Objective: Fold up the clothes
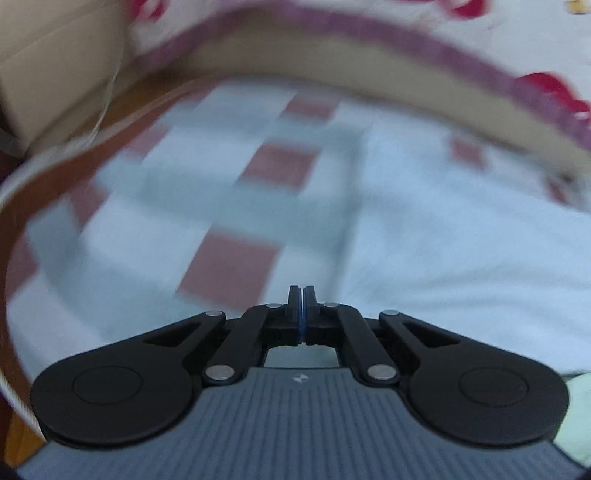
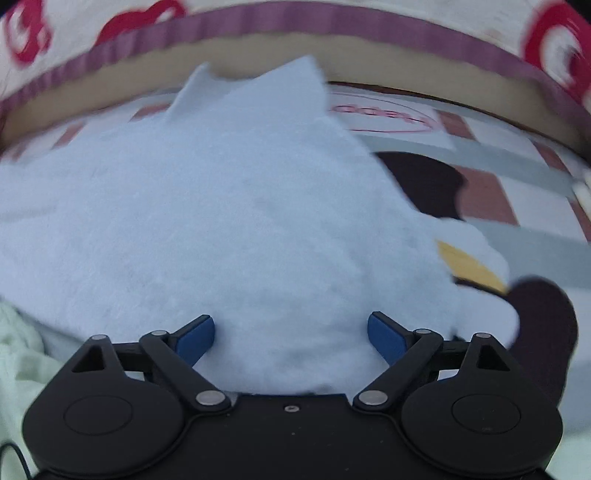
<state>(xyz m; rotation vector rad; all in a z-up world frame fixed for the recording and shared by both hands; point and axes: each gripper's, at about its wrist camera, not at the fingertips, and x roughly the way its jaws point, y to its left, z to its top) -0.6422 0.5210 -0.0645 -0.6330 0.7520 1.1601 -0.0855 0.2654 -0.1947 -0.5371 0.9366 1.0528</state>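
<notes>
A pale blue fleecy garment lies bunched on a checked cloth-covered surface. My right gripper is open, its blue pads standing wide apart over the garment's near edge, holding nothing. In the left wrist view the same pale blue garment lies to the right. My left gripper is shut with nothing seen between its fingers, hovering above the checked cloth. This view is blurred by motion.
A dark brown patch and a yellow piece show at the garment's right edge. A pale green cloth lies at the lower left. A purple-banded white and red edge runs behind. A cardboard box stands far left.
</notes>
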